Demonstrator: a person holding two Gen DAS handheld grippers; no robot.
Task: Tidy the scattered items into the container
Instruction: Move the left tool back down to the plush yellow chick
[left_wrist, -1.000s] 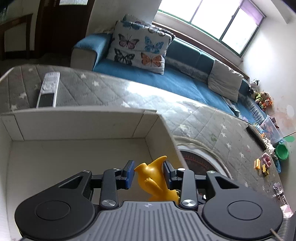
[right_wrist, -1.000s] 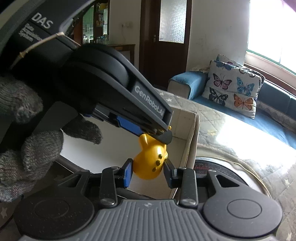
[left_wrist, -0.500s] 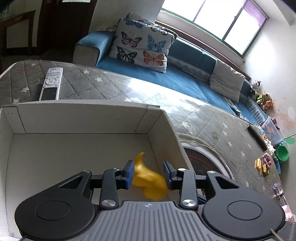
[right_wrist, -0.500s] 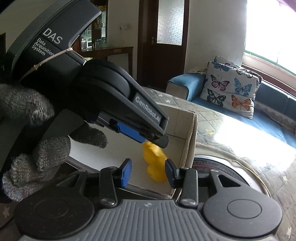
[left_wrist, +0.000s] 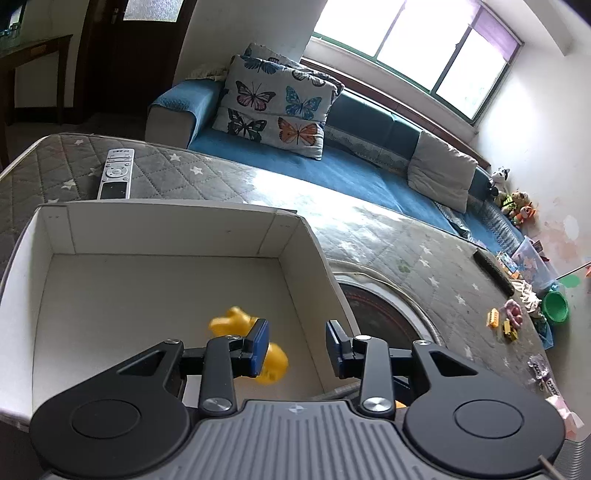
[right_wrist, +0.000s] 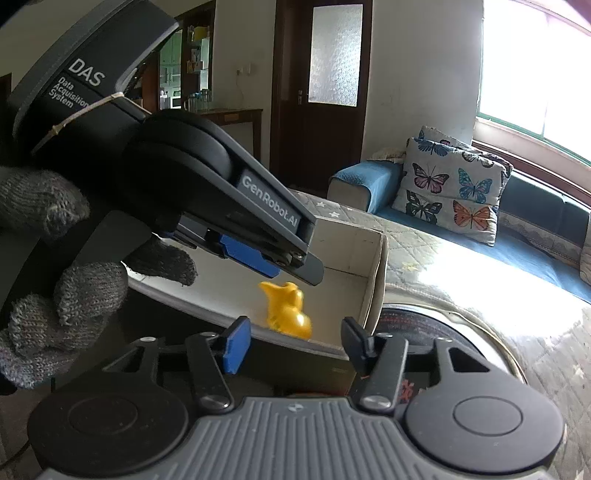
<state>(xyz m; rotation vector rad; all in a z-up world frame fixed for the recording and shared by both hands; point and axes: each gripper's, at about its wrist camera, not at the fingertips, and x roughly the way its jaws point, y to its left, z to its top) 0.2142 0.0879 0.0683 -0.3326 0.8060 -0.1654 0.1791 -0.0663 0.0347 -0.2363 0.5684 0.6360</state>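
Both jaws gape, gripping nothing. One yellow duck (left_wrist: 246, 332) lies in the box (left_wrist: 177, 230), below and behind the left gripper (left_wrist: 297, 345), ahead of the right gripper (right_wrist: 295, 341). One remote (left_wrist: 115, 179) rests beyond.

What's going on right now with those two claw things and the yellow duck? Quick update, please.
Left hand-held gripper open, empty, above the box. Right hand-held gripper open, empty. Yellow duck inside the box, blurred. Nothing in the way.
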